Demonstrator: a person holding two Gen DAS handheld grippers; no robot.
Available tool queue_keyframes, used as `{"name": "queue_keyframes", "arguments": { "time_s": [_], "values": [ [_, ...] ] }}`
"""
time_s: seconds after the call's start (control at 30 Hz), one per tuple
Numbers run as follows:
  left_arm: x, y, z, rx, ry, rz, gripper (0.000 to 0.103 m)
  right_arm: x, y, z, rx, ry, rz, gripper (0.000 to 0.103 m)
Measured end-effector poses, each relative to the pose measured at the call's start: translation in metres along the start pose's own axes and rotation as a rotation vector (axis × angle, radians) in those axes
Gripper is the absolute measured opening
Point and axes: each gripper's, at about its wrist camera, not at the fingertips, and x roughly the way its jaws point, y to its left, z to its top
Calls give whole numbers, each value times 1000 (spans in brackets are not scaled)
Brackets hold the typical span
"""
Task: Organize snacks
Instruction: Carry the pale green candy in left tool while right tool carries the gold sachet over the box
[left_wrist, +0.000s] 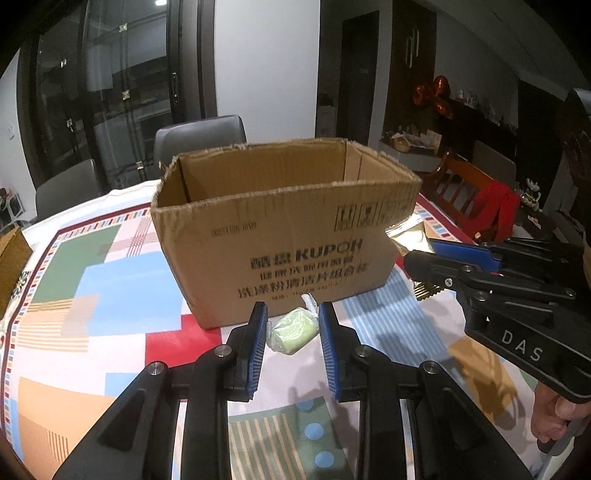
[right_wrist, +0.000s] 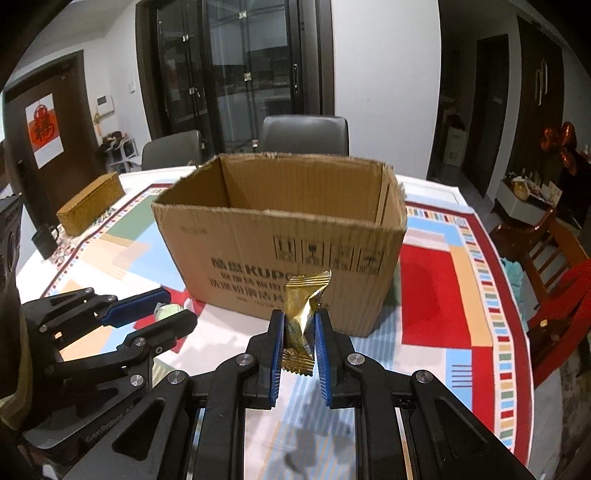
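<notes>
On the left, a woven basket sits near the table's far edge, a dark mug beside it. The left gripper has its blue pads closed against a pale green wrapped sweet. In the middle stands an open cardboard box on the patterned tablecloth. The right gripper pinches a gold wrapped snack, upright, just before the box.

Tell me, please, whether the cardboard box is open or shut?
Open: the cardboard box has no top flaps, and both views show its bare inner walls.
</notes>
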Motion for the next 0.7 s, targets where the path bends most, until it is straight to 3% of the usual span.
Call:
{"name": "queue_keyframes", "arguments": {
  "time_s": [0.7],
  "values": [
    [-23,16,56,-8,-103,26,28,-29,4,46,-7,-105,-34,18]
  ]
}}
